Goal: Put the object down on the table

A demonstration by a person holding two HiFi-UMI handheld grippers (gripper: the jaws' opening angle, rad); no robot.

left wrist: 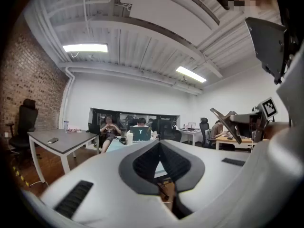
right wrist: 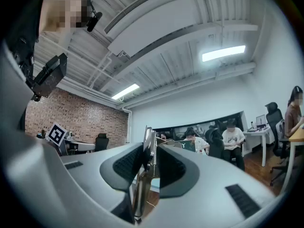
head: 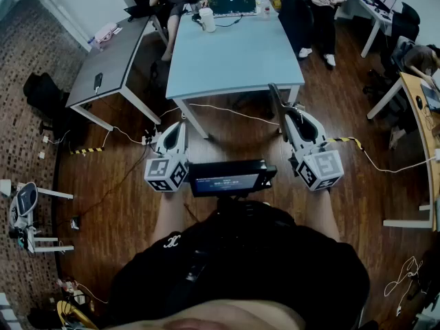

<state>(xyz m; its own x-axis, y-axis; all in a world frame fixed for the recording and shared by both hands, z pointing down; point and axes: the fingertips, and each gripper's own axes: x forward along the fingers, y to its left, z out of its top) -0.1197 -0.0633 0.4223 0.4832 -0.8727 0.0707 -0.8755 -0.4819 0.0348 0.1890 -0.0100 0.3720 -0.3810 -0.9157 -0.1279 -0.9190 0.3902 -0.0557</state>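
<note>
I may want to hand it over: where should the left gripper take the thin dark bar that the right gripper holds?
Probably the free end of the thin dark bar, which sticks out past the right gripper toward the light blue table. Open the left gripper and come in from the left, pads on its flat side faces: it stands on edge.

"Y" logo on laptop (head: 230,1) lid
</note>
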